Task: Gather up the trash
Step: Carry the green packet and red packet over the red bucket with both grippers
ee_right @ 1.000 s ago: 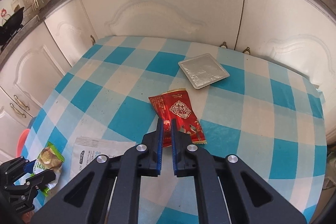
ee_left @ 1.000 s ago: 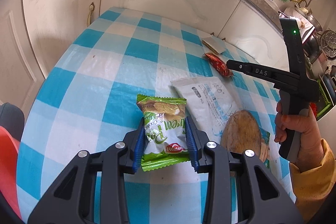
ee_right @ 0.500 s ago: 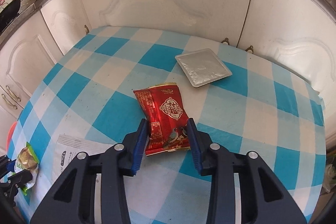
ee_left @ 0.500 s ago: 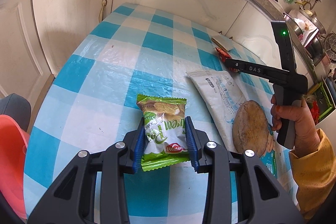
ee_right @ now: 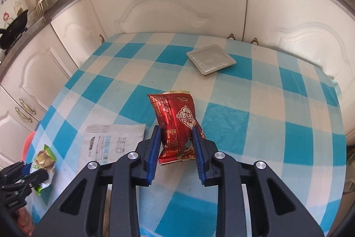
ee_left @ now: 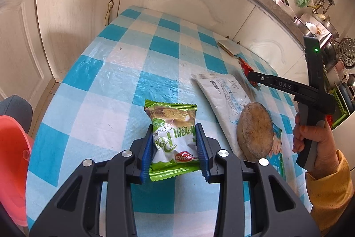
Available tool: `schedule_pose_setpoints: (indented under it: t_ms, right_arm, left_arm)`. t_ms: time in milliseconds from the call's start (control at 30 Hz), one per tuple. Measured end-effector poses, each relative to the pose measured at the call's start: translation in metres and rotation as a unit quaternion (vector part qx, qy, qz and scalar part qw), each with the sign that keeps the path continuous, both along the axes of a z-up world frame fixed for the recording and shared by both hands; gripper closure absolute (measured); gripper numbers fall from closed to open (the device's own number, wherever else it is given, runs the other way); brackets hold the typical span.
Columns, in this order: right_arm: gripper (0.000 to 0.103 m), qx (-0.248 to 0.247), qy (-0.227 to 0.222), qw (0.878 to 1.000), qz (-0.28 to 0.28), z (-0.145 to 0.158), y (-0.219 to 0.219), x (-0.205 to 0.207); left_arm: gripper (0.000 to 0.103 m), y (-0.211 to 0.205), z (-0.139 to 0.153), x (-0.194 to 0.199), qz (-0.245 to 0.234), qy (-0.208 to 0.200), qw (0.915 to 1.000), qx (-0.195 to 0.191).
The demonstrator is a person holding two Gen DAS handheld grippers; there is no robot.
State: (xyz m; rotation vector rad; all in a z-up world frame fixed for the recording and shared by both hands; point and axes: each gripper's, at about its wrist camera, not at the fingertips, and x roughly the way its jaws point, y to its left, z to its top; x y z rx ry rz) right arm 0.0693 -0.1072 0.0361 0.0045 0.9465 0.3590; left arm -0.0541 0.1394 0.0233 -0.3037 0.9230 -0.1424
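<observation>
Low centre in my left view, my left gripper (ee_left: 175,149) is clamped on the green cookie packet (ee_left: 172,136). Low centre in my right view, my right gripper (ee_right: 176,153) has just been closing on the red wrapper (ee_right: 177,126), which looks pinched now. Both pickups look made; next I judge a carry to the orange bin (ee_left: 11,168), far left. The silver sachet (ee_right: 210,59) waits, upper centre.
</observation>
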Motion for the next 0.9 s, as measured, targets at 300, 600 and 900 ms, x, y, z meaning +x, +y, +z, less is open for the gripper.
schedule_pose_setpoints:
  t_ms: [300, 600, 900]
  right_arm:
    - [0.073, 0.071, -0.014, 0.997, -0.025, 0.022, -0.018, -0.047]
    - [0.073, 0.117, -0.035, 0.993, 0.000, 0.051, 0.007, -0.090]
    - [0.073, 0.138, -0.018, 0.986, 0.091, 0.060, 0.086, -0.118]
  left_arm:
    - [0.066, 0.004, 0.002, -0.016, -0.002, -0.003, 1.0000, -0.007]
    - [0.066, 0.025, 0.008, -0.037, 0.015, -0.013, 0.9997, -0.014]
    - [0.066, 0.069, 0.016, -0.067, 0.061, -0.025, 0.9976, -0.021]
